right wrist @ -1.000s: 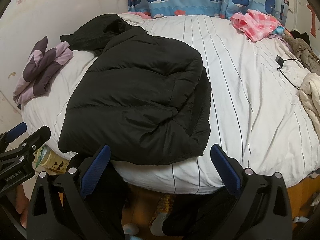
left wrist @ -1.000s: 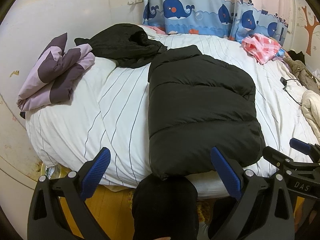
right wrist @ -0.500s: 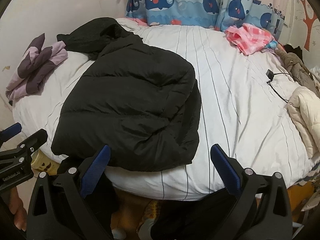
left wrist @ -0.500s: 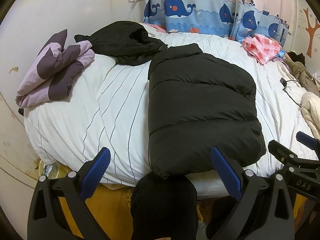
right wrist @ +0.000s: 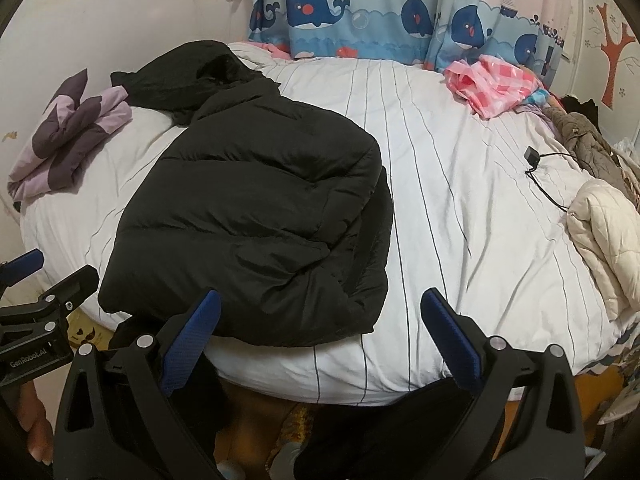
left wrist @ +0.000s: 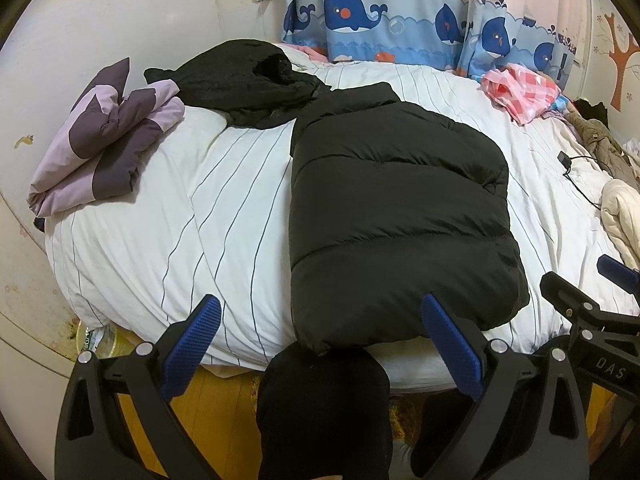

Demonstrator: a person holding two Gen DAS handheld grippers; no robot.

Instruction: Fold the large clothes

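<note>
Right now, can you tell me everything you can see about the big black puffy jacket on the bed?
The black puffer jacket is matte and thickly padded, with stitched bands across it. It lies folded into a plump rectangle on the white striped duvet, its collar end toward the whale curtain and its bottom edge hanging slightly over the near bed edge. Its far end lies against another black garment. No fingers touch it.

left gripper (left wrist: pixel 320 344): black frame, blue ribbed pads (left wrist: pixel 192 344), jaws spread wide, nothing between them; level, pointing forward. also visible at left edge of right wrist view, one blue tip raised, bare fingers below its body.
right gripper (right wrist: pixel 320 344): same build, blue pads (right wrist: pixel 450 344), jaws spread wide, nothing held; level, pointing forward. also visible at right edge of left wrist view, just beside left gripper.
person's leg (left wrist: pixel 324 412): black-clad, below left gripper.
</note>
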